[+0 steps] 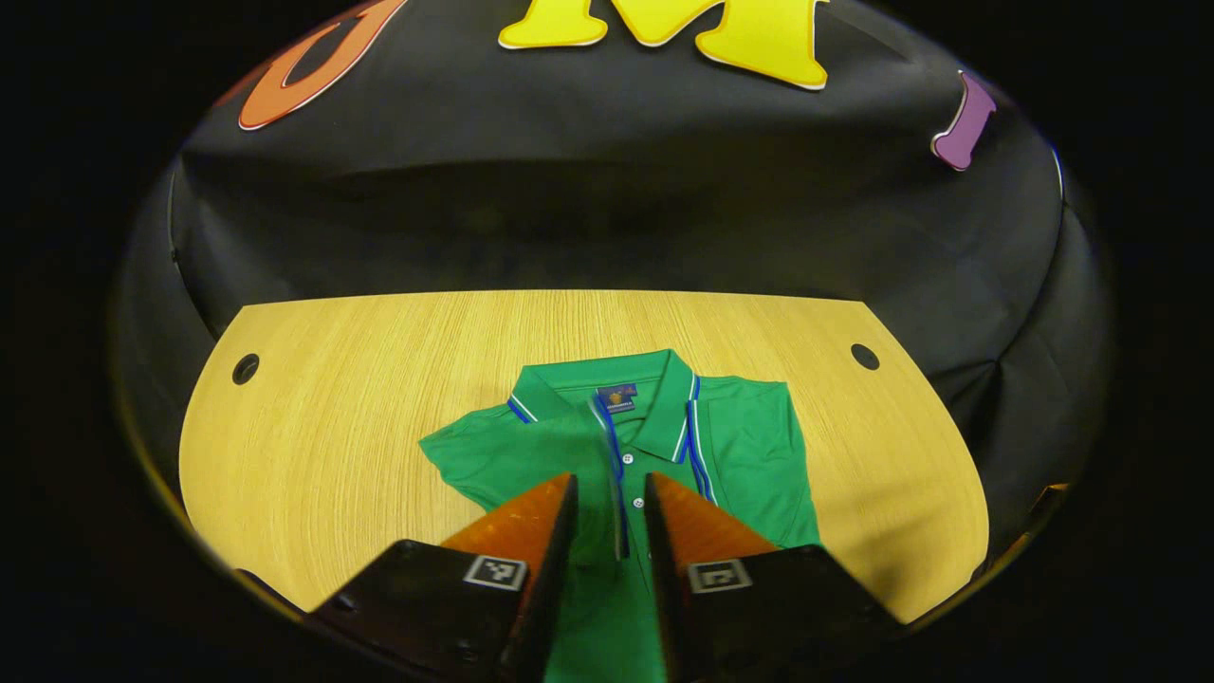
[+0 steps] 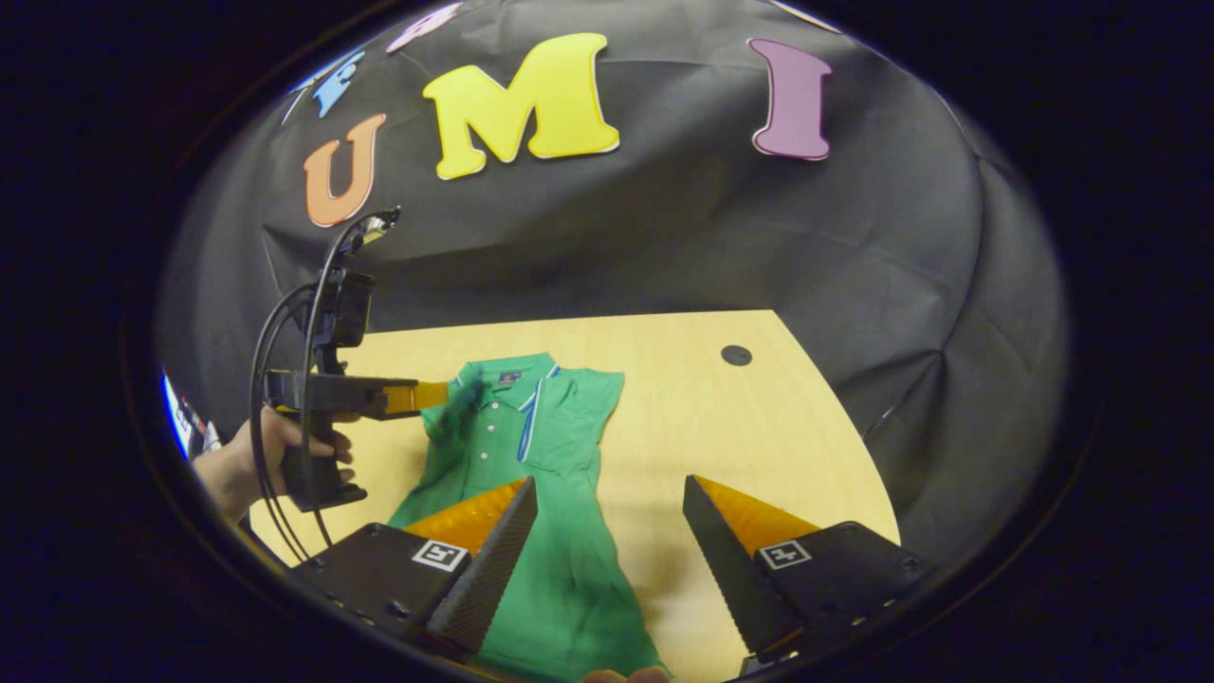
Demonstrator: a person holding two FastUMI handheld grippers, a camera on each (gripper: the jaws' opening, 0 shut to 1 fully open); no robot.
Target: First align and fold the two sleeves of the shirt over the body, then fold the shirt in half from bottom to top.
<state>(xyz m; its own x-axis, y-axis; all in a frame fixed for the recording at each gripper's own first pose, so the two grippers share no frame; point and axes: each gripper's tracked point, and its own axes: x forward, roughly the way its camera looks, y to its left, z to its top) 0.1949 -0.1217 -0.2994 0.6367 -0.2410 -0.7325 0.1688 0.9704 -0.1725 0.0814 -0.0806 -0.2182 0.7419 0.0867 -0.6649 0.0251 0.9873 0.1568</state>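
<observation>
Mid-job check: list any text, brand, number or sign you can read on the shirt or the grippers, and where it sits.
Neck label inside the green shirt's collar: print too small to read.
Square coded markers on the left gripper and right gripper: patterns, not text.
Nothing else readable.

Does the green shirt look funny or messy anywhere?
A little. The green shirt lies on the table lopsided: one sleeve is tucked over the body, the other sleeve pokes out sideways. No tears or spills show.

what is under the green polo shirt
The green polo shirt lies flat on the light wooden table, which shows bare all around it. Whatever lies directly beneath the fabric is covered, so nothing else can be confirmed.
</observation>
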